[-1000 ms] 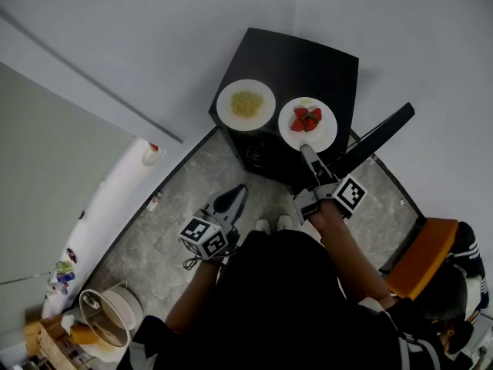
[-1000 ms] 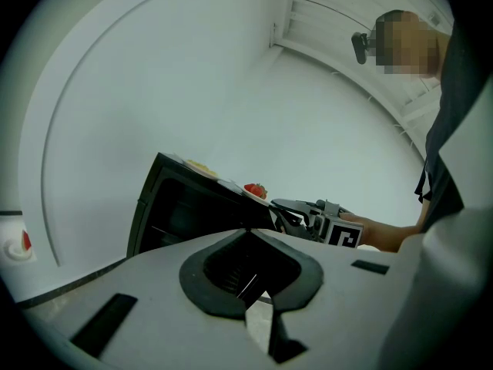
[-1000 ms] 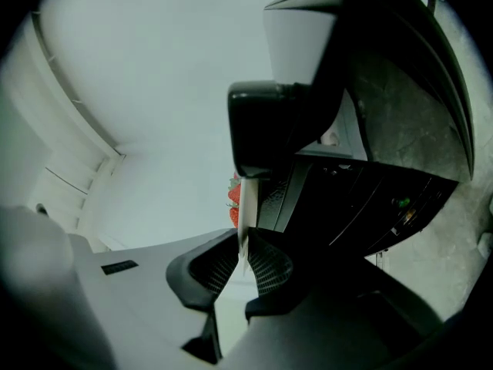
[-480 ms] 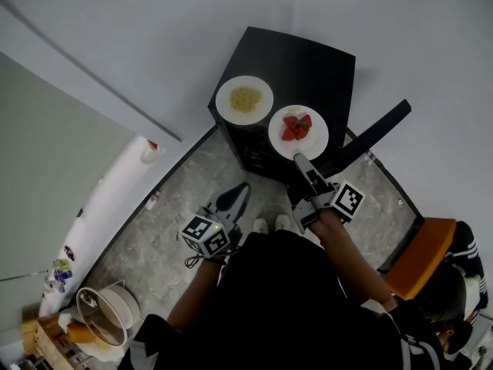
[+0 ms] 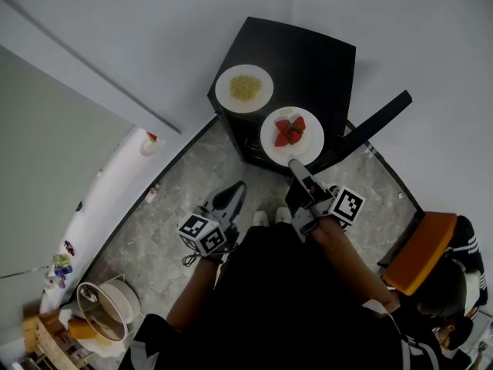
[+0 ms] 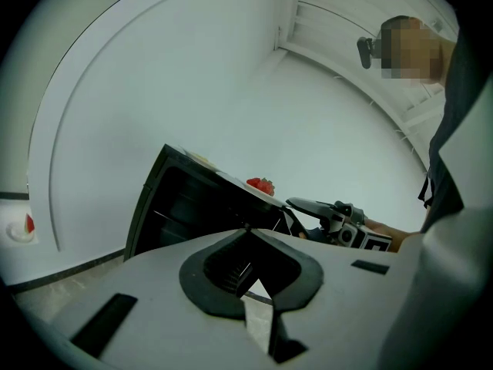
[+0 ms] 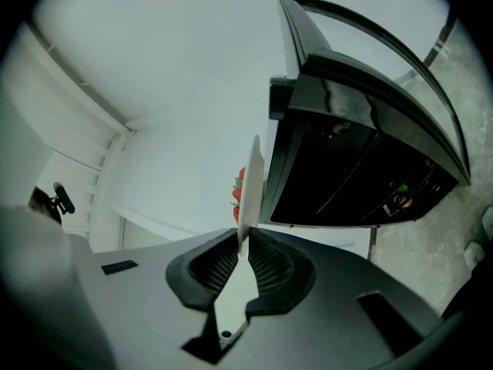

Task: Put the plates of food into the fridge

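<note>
A black mini fridge stands against the wall, its door swung open to the right. On its top sits a white plate of yellow noodles. My right gripper is shut on the near rim of a white plate of strawberries, which hangs out over the fridge's front edge. In the right gripper view the plate stands edge-on between the pads, with the strawberries behind it. My left gripper hangs lower left over the floor, shut and holding nothing. It faces the fridge's dark inside.
A person sits on an orange chair at the lower right. A round white bin and cluttered items stand at the lower left. A white ledge runs along the left, over the grey stone floor.
The strawberry plate, held in my right gripper, has slid toward me and left, off the fridge top's front edge. My left gripper has barely moved.
</note>
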